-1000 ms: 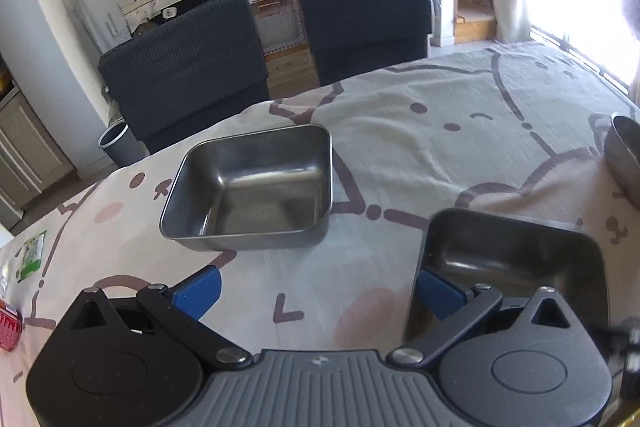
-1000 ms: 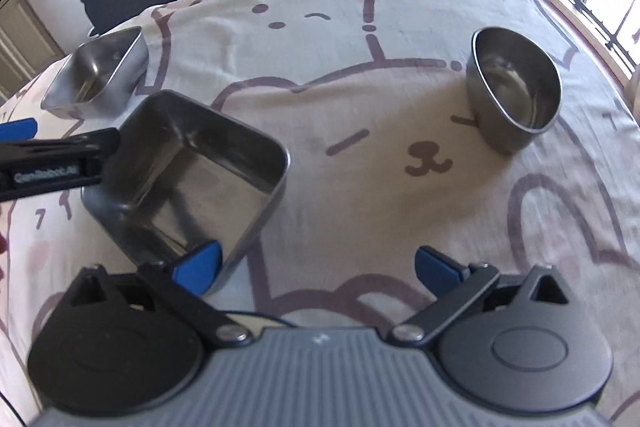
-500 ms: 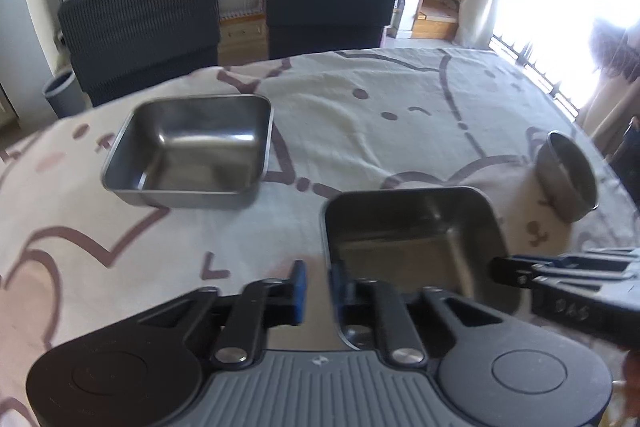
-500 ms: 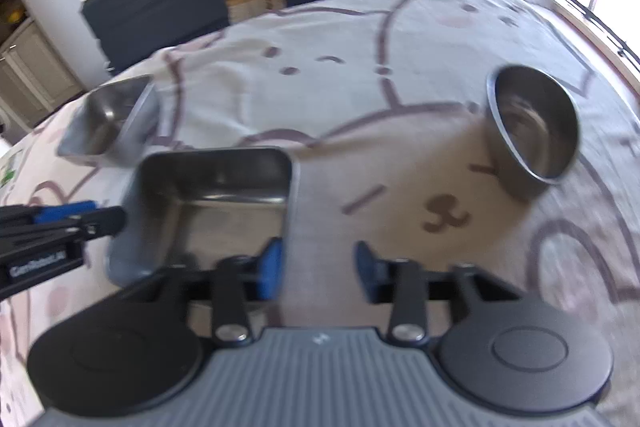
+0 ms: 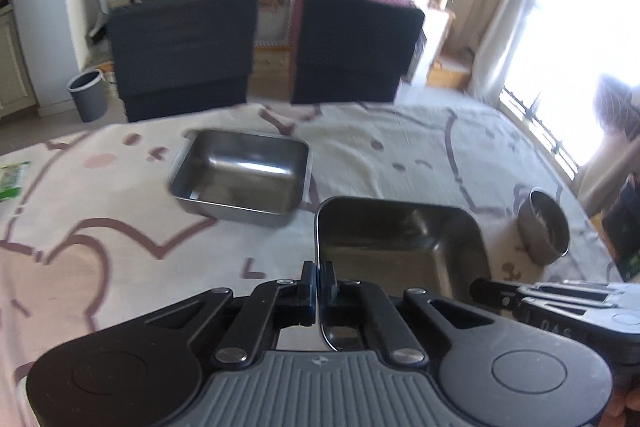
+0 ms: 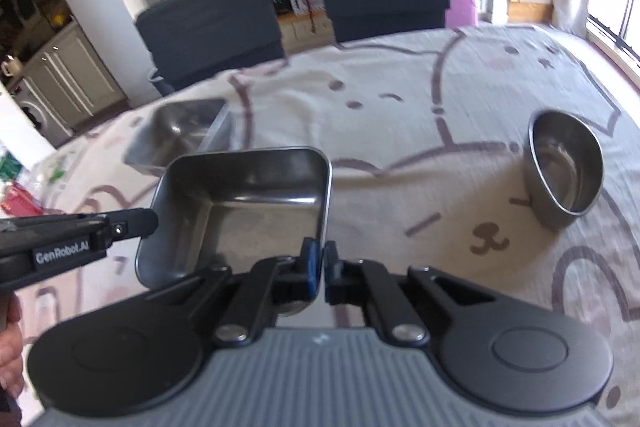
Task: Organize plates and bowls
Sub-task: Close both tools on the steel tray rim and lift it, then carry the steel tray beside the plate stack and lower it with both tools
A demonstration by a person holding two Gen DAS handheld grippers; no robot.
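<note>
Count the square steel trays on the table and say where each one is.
2. The near square tray is gripped by both grippers' jaws at opposite rims; the far square tray sits near the chairs. None seems hidden.

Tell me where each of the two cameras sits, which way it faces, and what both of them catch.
Left wrist: on the left gripper, facing down over the table at chairs; the right gripper enters at right.
Right wrist: on the right gripper, facing likewise; the left gripper and a hand enter at left.
Shared: the square tray both grippers clamp by opposite rims, the far square tray, the round bowl.
</note>
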